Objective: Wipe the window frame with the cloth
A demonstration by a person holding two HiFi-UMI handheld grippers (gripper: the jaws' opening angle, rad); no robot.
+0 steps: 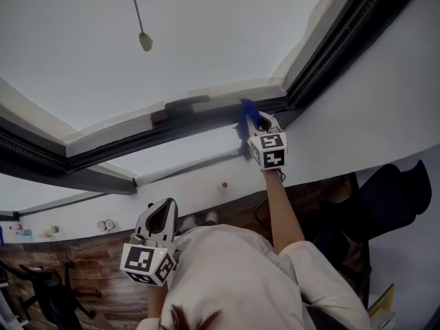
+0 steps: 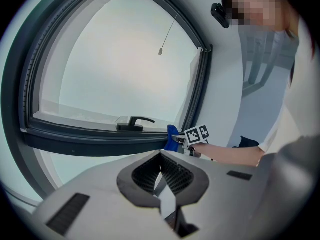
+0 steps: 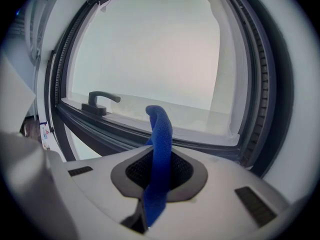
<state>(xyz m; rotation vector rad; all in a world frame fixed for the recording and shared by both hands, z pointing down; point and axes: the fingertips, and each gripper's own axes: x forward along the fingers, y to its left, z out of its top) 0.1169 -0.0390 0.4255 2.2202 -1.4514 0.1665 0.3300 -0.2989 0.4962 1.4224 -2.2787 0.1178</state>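
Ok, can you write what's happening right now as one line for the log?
right tool: shut on blue cloth | cloth: up at window frame, near handle | left tool: shut, empty, held low

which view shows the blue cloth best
The right gripper view: the cloth stands large and sharp, pinched between the jaws. The head view and left gripper view show only a small blue patch at the window frame.

Noted: bright blue woven cloth (image 3: 159, 134); dark grey window frame (image 3: 100, 128) with matching dark lever handle (image 3: 102, 100). The left gripper (image 2: 162, 176) and right gripper (image 3: 159, 170) have pale grey shells, black ribbed pads and black-and-white square markers.
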